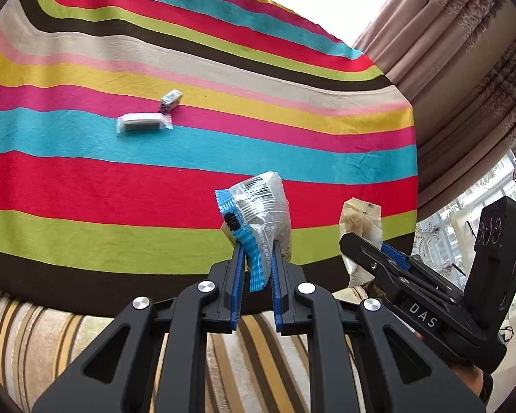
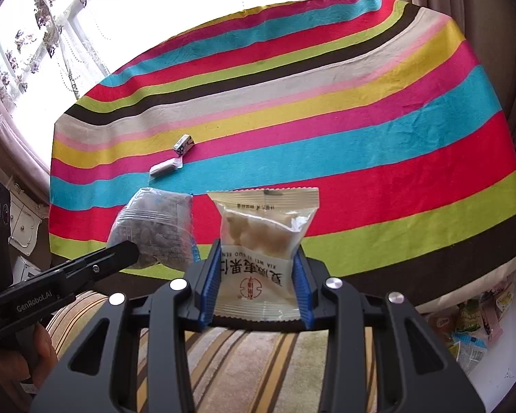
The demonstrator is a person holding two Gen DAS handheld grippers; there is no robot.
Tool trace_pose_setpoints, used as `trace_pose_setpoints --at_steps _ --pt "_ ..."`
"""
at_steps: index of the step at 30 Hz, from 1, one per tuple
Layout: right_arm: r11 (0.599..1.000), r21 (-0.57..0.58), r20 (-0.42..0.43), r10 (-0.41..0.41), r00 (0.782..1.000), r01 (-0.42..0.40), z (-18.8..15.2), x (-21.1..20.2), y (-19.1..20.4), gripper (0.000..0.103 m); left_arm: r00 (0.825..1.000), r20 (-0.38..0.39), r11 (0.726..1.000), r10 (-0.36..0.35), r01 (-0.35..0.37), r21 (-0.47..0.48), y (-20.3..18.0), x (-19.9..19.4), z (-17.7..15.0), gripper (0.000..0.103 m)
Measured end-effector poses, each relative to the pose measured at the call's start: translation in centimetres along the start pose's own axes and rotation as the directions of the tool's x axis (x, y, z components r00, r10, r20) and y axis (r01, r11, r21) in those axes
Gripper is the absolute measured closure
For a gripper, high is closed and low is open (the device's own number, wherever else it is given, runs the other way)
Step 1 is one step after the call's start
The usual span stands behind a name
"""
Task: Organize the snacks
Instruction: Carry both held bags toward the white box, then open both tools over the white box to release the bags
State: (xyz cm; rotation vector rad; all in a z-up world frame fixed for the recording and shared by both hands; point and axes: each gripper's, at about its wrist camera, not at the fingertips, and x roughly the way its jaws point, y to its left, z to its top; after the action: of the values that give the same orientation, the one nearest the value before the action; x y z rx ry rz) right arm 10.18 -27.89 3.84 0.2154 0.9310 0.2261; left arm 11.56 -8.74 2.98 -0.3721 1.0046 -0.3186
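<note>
Striped cloth: bands of red, turquoise, lime, yellow, pink, beige and dark brown run across the tablecloth (image 1: pixel 86 179), which covers the whole table top and hangs over the near edge.

Left gripper: the left gripper (image 1: pixel 256 251) is clamped on a clear snack packet with a blue crimped edge (image 1: pixel 261 206), its blue-lined fingers pinching the packet's lower end. The packet stands up above the fingertips, barcode side facing the left wrist camera, held in the air over the near edge of the table.

Right gripper: the right gripper (image 2: pixel 258 268) grips a cream snack pouch with red printing (image 2: pixel 263 237) by its two sides. The pouch is upright between the fingers with its print upside down, pale lumps showing through the clear upper part. It too is off the table, over the near edge.

Relation of the two: the held packets are side by side, close but apart, the clear one to the left of the cream one.

On the table: a long white wrapped bar (image 1: pixel 142 122) lies flat on the turquoise and pink stripes, well beyond both grippers. Just past its right end sits a small silver wrapped snack (image 1: pixel 171 100), angled, touching or nearly touching the bar; I cannot tell which.

Below the table: a striped beige and brown rug (image 2: pixel 244 361) lies under both grippers.

Far right, low down: a pile of assorted snack packets (image 2: pixel 468 330) rests on a white surface beside the table.

Backdrop: patterned curtains (image 1: pixel 471 69) hang beside a bright window.
</note>
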Motion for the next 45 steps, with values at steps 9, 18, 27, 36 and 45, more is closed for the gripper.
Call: trace_pose_setpoints --at_steps 9,18,27,36,45 --pt "0.994 0.091 0.04 -0.058 0.998 0.054 -2.2 -3.8 -6.9 0.065 0.994 -0.079 0.989 -0.073 0.082 0.12 -7.7 2.2 -1.8 0.091" --pt "0.98 0.175 0.057 -0.105 0.993 0.093 -4.8 -6.8 -12.8 0.065 0.98 -0.169 0.967 -0.106 0.141 0.214 -13.8 4.5 -4.6 0.091" --pt "0.959 0.23 0.057 -0.182 0.982 0.164 -6.8 -8.8 -17.0 0.065 0.965 -0.231 0.942 -0.127 0.19 0.278 -17.4 5.8 -7.0 0.091" --pt "0.937 0.266 0.047 -0.246 0.968 0.225 -8.1 -9.9 -19.5 0.064 0.953 -0.271 0.928 -0.136 0.218 0.302 -18.6 6.4 -8.4 0.091" --pt "0.932 0.275 0.041 -0.256 0.966 0.236 -8.5 -10.0 -20.0 0.063 0.94 -0.305 0.922 -0.154 0.247 0.296 -19.1 7.0 -9.0 0.089"
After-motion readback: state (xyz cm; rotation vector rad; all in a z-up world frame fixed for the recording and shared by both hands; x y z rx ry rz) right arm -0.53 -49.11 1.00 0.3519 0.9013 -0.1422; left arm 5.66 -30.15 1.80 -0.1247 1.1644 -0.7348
